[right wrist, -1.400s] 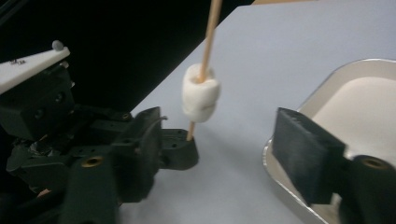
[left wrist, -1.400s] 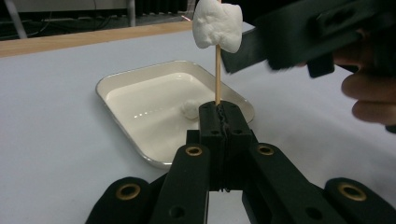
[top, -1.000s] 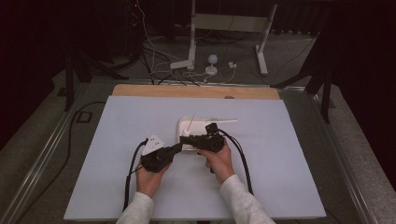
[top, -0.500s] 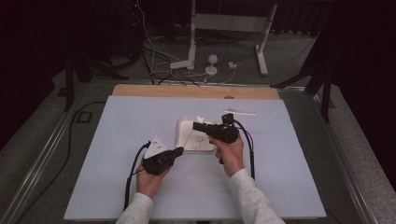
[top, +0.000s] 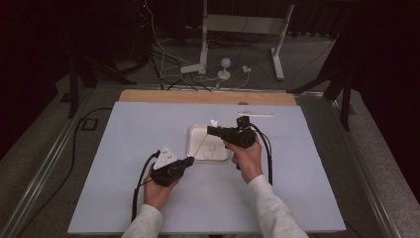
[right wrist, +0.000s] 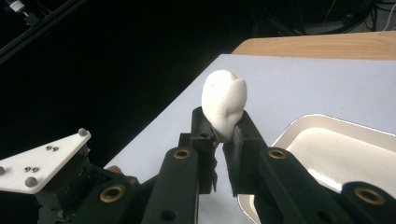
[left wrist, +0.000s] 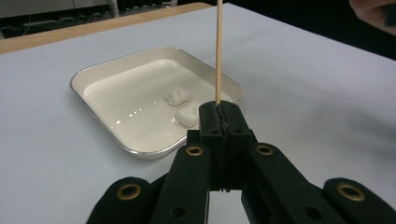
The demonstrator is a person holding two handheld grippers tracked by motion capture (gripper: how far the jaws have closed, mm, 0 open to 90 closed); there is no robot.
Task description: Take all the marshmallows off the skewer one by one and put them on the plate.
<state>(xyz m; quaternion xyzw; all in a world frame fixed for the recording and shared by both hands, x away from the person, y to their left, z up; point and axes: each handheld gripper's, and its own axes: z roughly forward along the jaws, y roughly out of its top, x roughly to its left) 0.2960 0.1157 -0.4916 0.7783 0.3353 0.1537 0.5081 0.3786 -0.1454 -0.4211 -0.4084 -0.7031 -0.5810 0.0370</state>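
now marshmallow point(right wrist: 223, 103) between right tongs point(right wrist: 220, 133)

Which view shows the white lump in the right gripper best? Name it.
The right gripper view: the white lump sits large and sharp, pinched between the right gripper jaws. The high view shows it as a tiny white speck at the gripper's tip above the tray.

White marshmallow point(right wrist: 223, 103), cream tray point(left wrist: 105, 77), tan skewer point(left wrist: 218, 51), pale blue table point(top: 124, 148).
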